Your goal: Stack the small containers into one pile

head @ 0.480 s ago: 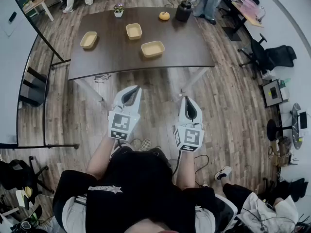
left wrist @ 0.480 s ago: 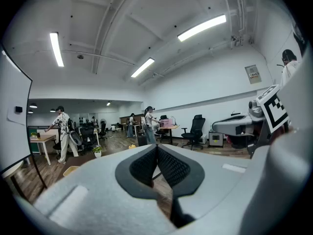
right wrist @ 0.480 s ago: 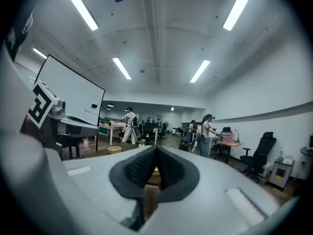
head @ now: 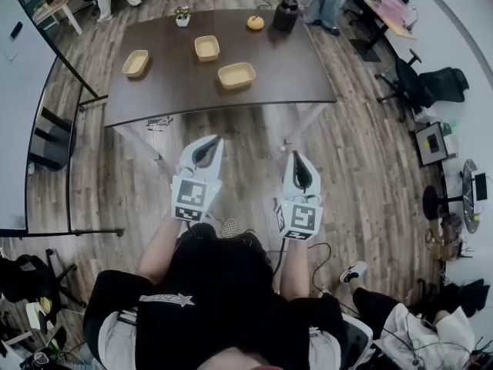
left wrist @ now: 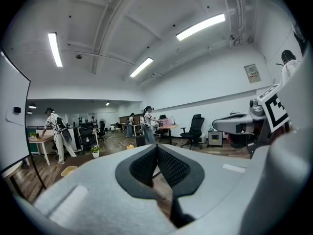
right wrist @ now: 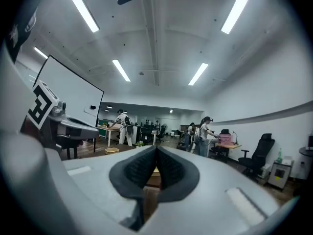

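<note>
Three small tan containers sit apart on the dark table [head: 177,91]: one at the left [head: 136,62], one in the middle at the back [head: 206,47], one nearer the front [head: 236,75]. My left gripper [head: 216,140] and right gripper [head: 295,155] hang side by side over the wooden floor, well short of the table's front edge. Both are shut with nothing between the jaws. In the left gripper view the left container [left wrist: 69,170] shows past the gripper [left wrist: 156,148]; the right gripper [right wrist: 155,150] tips meet in its own view.
At the table's far edge stand a small potted plant [head: 182,15], an orange object [head: 255,22] and a dark jar [head: 286,14]. Office chairs [head: 431,87] and desks ring the room. People stand at the back. A whiteboard [head: 23,106] stands left.
The head view has shifted slightly, so the table and containers sit a little higher in frame. Both grippers hold the same place, still shut.
</note>
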`<act>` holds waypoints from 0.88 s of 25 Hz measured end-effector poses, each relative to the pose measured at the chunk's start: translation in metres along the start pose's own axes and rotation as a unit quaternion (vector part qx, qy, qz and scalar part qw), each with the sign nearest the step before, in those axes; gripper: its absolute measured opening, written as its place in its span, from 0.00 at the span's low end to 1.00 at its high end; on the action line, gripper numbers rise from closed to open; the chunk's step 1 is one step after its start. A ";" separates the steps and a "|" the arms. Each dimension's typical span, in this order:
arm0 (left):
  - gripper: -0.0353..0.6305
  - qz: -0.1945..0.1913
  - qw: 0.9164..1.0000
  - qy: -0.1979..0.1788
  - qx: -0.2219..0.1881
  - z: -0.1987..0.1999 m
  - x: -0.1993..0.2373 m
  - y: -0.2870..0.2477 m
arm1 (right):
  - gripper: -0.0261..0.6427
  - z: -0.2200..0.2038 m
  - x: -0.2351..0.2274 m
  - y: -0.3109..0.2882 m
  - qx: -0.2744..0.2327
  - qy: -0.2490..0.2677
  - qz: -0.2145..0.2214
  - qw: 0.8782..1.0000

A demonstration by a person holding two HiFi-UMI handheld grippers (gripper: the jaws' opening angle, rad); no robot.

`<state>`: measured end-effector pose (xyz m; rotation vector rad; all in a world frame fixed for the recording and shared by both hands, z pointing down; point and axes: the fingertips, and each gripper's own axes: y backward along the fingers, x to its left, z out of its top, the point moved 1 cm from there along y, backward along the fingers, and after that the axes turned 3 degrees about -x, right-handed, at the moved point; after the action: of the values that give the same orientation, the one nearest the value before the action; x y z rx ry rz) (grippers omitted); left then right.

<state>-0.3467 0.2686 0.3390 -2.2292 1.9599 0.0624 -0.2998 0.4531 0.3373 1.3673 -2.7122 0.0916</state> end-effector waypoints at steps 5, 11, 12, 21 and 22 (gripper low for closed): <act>0.07 -0.012 1.000 0.002 0.001 -0.002 -0.002 -0.009 | 0.05 -0.002 -0.008 0.002 0.006 -0.004 -0.017 1.000; 0.07 -0.030 1.000 0.006 0.000 -0.003 -0.008 -0.054 | 0.05 -0.012 -0.032 -0.016 0.020 0.008 -0.028 0.999; 0.07 -0.034 0.999 0.007 0.001 -0.003 -0.008 -0.064 | 0.05 -0.014 -0.039 -0.022 0.022 0.009 -0.031 0.999; 0.07 -0.058 0.998 0.016 0.010 -0.001 -0.003 -0.175 | 0.05 -0.029 -0.104 -0.090 0.044 -0.001 -0.049 0.998; 0.07 -0.059 0.998 0.018 0.012 -0.001 0.000 -0.185 | 0.05 -0.030 -0.110 -0.099 0.047 -0.001 -0.050 0.998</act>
<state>-0.1636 0.2903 0.3593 -2.3406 1.8333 -0.0158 -0.1532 0.4845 0.3549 1.5271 -2.6669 0.2107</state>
